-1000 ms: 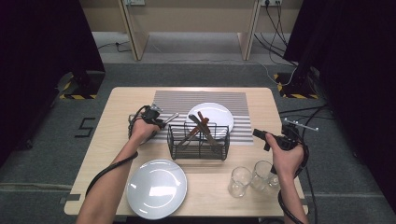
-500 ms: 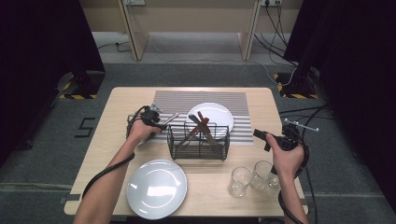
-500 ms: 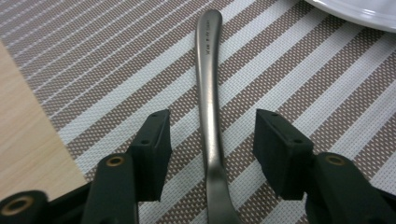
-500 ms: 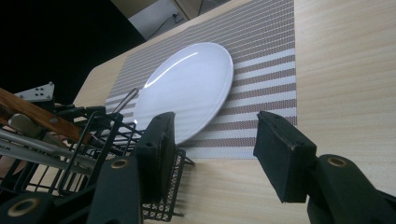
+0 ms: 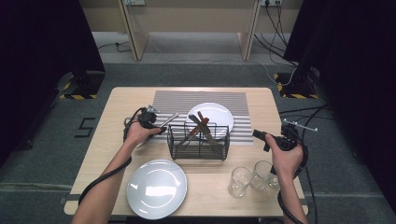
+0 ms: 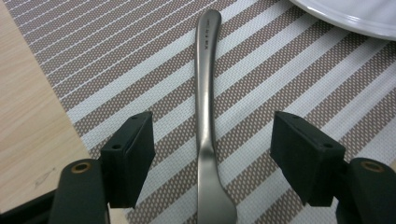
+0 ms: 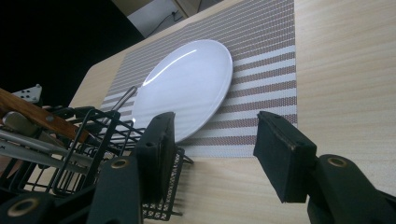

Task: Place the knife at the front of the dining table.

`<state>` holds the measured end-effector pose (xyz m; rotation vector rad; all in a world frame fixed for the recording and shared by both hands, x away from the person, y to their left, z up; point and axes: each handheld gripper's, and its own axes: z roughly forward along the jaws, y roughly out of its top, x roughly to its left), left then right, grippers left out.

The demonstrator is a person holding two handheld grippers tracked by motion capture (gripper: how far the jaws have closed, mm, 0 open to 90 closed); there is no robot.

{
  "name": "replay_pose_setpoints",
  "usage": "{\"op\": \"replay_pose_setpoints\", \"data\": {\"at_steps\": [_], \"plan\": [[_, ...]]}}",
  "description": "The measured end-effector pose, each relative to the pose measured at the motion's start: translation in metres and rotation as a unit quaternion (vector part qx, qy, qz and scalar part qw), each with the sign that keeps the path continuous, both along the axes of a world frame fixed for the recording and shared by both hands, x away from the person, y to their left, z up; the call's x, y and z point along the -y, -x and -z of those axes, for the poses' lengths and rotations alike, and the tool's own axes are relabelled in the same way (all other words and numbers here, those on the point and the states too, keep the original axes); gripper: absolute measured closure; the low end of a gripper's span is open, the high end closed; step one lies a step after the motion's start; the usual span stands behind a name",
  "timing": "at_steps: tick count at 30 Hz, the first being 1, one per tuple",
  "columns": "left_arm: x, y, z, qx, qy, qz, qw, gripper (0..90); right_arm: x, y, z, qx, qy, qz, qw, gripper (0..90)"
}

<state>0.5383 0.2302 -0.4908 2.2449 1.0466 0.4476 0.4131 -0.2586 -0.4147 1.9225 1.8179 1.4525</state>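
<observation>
While the left hand-held gripper point(image 6: 212, 154) has just been opening over a metal utensil point(image 6: 205, 116) (flat on the striped mat point(image 6: 289, 79)), wire basket point(image 5: 198, 141) alongside, right hand-held gripper point(image 7: 212, 154) open.

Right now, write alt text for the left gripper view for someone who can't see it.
A metal utensil handle lies on a striped placemat between the left gripper's two open black jaws, which have just been opening and do not touch it. A white plate rim shows at top right, bare wooden table at left.

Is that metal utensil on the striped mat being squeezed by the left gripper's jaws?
No, the utensil lies flat on the mat with clear gaps to both open jaws.
</observation>
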Motion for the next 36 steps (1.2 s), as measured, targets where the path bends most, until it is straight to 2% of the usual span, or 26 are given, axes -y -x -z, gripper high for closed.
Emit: {"op": "replay_pose_setpoints", "data": {"at_steps": [2,3,7,12,19,23,30,31,33,36], "plan": [[-0.003,0.003,-0.002,0.000,-0.003,0.002,1.0000,29.8,0.000,0.000,0.000,-0.001,0.000,0.000,1.0000,47.6],[-0.006,0.003,-0.004,0.012,-0.008,0.014,0.9998,29.9,0.000,0.000,0.000,-0.001,-0.001,0.000,1.0000,47.5],[-0.013,0.015,-0.011,0.009,-0.017,0.001,0.9998,31.3,0.001,0.000,0.000,0.001,0.000,0.002,1.0000,47.5],[-0.026,0.032,-0.017,0.010,-0.022,0.003,0.9997,33.1,0.000,0.000,0.000,-0.002,-0.001,0.001,1.0000,47.5],[-0.041,0.057,-0.006,-0.015,-0.027,-0.013,0.9994,37.7,0.000,0.001,-0.001,-0.001,-0.001,0.002,1.0000,47.4],[-0.052,0.068,0.002,-0.029,-0.019,-0.024,0.9991,42.7,0.000,0.001,-0.001,0.000,0.001,0.003,1.0000,47.4],[-0.063,0.074,0.008,-0.048,-0.012,-0.031,0.9983,46.9,-0.001,0.001,-0.001,0.000,0.000,0.000,1.0000,47.3],[-0.063,0.074,0.008,-0.050,-0.012,-0.030,0.9982,48.5,0.000,0.001,-0.001,-0.001,-0.001,0.001,1.0000,47.3],[-0.065,0.073,0.009,-0.055,0.002,-0.030,0.9980,52.1,0.000,0.002,-0.002,0.000,0.000,0.002,1.0000,47.2],[-0.068,0.071,0.007,-0.062,0.000,-0.026,0.9977,56.6,0.001,0.002,-0.003,0.003,-0.001,0.003,1.0000,47.2]]}}
